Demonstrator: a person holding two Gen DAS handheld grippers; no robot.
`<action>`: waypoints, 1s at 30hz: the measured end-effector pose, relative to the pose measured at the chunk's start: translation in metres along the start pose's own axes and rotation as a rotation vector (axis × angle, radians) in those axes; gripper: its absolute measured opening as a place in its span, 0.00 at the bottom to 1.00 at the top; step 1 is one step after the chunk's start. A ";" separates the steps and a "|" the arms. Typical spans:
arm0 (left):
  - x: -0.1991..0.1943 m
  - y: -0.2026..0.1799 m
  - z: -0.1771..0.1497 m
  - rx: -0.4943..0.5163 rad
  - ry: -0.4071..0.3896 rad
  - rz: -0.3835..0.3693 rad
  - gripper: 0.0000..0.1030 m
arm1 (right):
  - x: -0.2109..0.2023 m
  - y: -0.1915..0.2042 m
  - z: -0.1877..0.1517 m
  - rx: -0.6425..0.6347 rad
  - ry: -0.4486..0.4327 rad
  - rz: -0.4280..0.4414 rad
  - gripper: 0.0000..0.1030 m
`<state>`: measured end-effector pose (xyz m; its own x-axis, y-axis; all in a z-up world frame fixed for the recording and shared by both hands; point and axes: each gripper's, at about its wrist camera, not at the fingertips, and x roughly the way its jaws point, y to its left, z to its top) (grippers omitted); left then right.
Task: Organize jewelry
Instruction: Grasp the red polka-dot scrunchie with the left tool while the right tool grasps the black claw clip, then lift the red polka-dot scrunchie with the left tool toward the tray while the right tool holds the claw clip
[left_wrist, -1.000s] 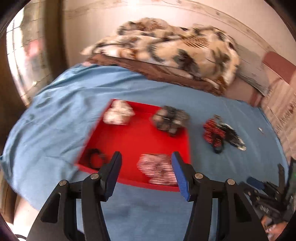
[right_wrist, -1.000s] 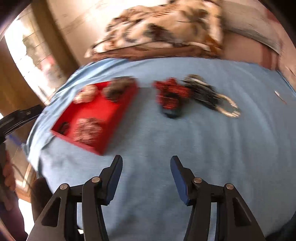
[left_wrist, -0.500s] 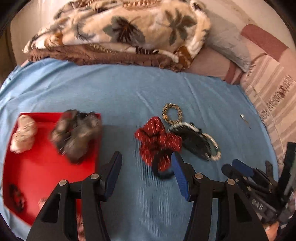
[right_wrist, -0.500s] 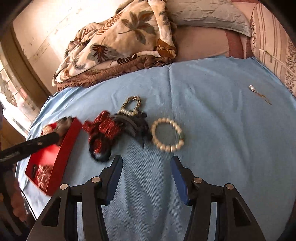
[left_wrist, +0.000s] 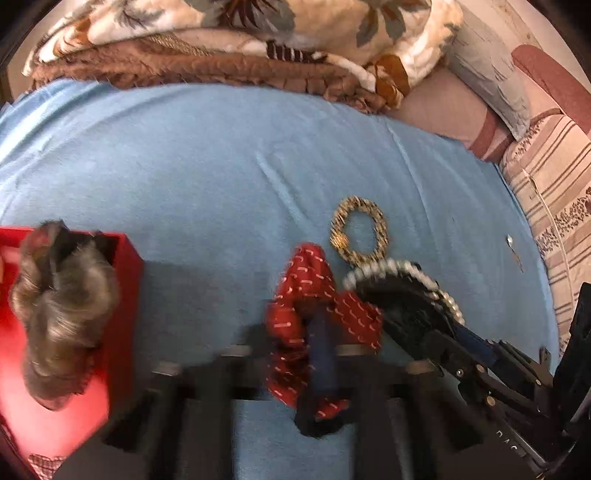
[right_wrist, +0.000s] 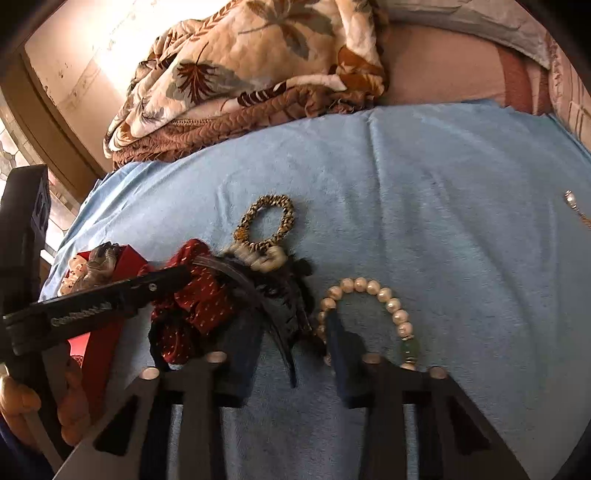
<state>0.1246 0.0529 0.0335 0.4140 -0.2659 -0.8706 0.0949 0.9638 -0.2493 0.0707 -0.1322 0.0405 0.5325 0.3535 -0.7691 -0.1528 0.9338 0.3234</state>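
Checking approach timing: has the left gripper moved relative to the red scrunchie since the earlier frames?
Yes. The left gripper has swung right from over the red tray and come down onto the red scrunchie; its jaws have just been closing on it.

A red scrunchie (left_wrist: 295, 332) flecked with white lies crumpled at lower centre of the left view, touching a black hair clip (right_wrist: 284, 310) edged with pearls. A leopard-print hair tie (right_wrist: 266, 221) lies flat just above them, a pearl bracelet (right_wrist: 373, 317) to the clip's right. The red tray (left_wrist: 125, 280) at left holds a grey-brown scrunchie (left_wrist: 62, 310).
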 end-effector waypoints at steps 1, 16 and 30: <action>-0.002 -0.001 0.000 -0.004 -0.007 -0.005 0.09 | -0.002 0.001 -0.001 -0.003 -0.002 0.004 0.27; -0.124 -0.028 -0.063 0.023 -0.104 -0.287 0.08 | -0.117 -0.004 -0.068 0.013 -0.107 -0.022 0.24; -0.109 -0.012 -0.161 0.074 -0.024 -0.096 0.30 | -0.151 -0.043 -0.147 0.099 -0.087 -0.098 0.57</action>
<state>-0.0672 0.0674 0.0628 0.4212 -0.3576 -0.8335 0.2012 0.9329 -0.2986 -0.1258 -0.2181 0.0615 0.6114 0.2511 -0.7504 -0.0159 0.9520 0.3056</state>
